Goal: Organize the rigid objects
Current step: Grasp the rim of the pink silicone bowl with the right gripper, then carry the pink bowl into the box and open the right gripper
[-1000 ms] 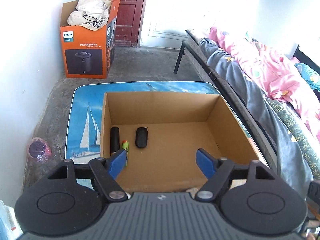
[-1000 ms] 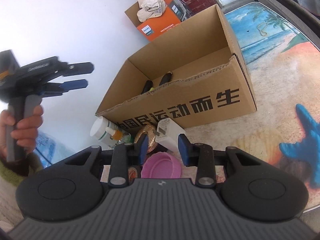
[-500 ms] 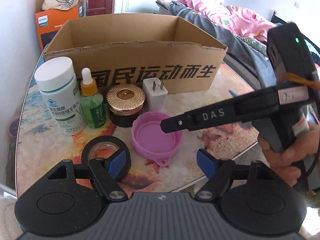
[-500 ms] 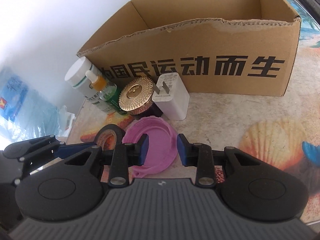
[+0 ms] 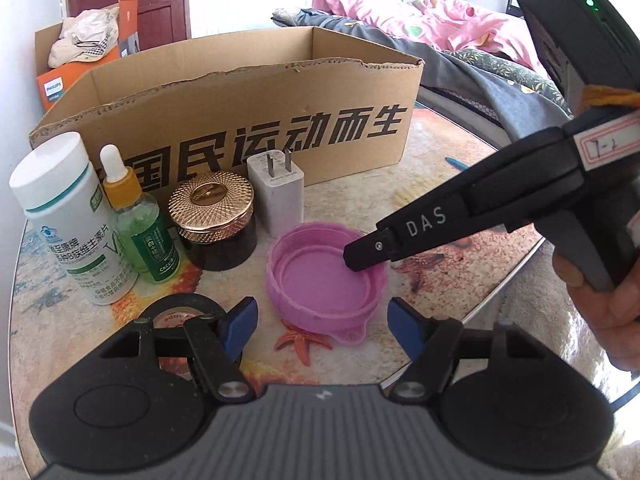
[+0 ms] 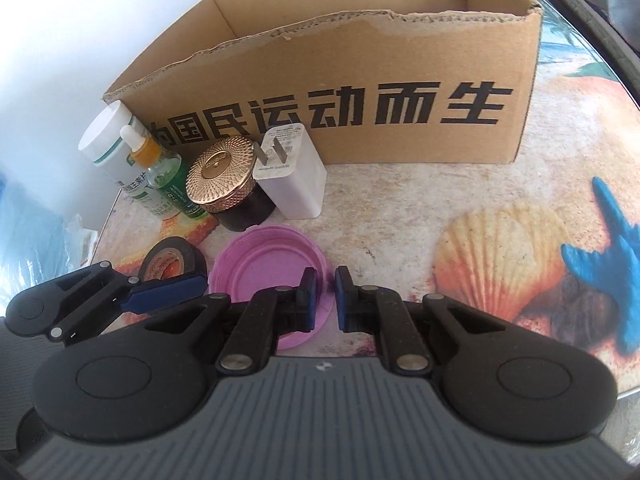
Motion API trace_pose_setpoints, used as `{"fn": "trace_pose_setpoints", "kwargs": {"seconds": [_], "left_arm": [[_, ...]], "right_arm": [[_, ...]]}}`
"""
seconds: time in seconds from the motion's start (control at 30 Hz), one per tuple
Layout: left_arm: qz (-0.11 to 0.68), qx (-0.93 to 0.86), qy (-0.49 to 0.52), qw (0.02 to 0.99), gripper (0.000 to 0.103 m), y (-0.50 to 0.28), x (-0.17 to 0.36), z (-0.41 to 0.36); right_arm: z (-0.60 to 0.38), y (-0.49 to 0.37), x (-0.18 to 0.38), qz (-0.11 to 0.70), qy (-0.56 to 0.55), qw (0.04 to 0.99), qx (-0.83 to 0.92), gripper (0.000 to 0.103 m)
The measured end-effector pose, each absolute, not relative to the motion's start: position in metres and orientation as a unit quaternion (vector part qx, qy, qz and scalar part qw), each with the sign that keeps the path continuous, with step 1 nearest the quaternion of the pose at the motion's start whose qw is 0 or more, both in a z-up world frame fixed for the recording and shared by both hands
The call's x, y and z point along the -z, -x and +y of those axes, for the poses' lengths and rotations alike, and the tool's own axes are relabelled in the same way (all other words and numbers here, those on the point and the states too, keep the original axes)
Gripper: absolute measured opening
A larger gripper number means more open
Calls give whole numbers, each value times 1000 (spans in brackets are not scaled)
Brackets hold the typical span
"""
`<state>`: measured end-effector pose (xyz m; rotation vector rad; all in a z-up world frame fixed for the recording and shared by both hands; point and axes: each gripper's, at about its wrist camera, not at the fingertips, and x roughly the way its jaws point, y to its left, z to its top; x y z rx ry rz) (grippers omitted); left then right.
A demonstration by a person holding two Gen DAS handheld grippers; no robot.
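My right gripper (image 6: 325, 286), angling steeply down, is pinching the pink lid's (image 6: 264, 268) near rim; my left gripper (image 5: 322, 322) is hovering, jaws narrowing, empty.

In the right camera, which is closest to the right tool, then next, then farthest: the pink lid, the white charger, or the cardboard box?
1. Pink lid: its rim is pinched in the right tool.
2. White charger: standing just behind the lid.
3. Cardboard box: at the back, behind the charger.

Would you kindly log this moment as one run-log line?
right gripper: shut on pink lid rim | left gripper: closing, nothing between jaws | cardboard box: behind
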<state>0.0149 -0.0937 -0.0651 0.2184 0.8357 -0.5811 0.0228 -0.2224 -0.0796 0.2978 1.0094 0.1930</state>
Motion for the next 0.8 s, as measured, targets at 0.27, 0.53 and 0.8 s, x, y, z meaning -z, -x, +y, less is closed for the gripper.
{"fn": "trace_pose_setpoints", "kwargs": {"seconds": [0.27,0.53,0.8], "left_arm": [[394,297,-134,859,73,-22,75,-102],[382,301,-146,862,71,-23,77,-105],[356,302,-147,872,71,-10,51,-104]], "right_arm": [[-222,-20,77,475,-156,863,-74,8],[-223,-18,74,469,-164,865,-68,8],[-214,-3,45,443,-133,884,-67,8]]}}
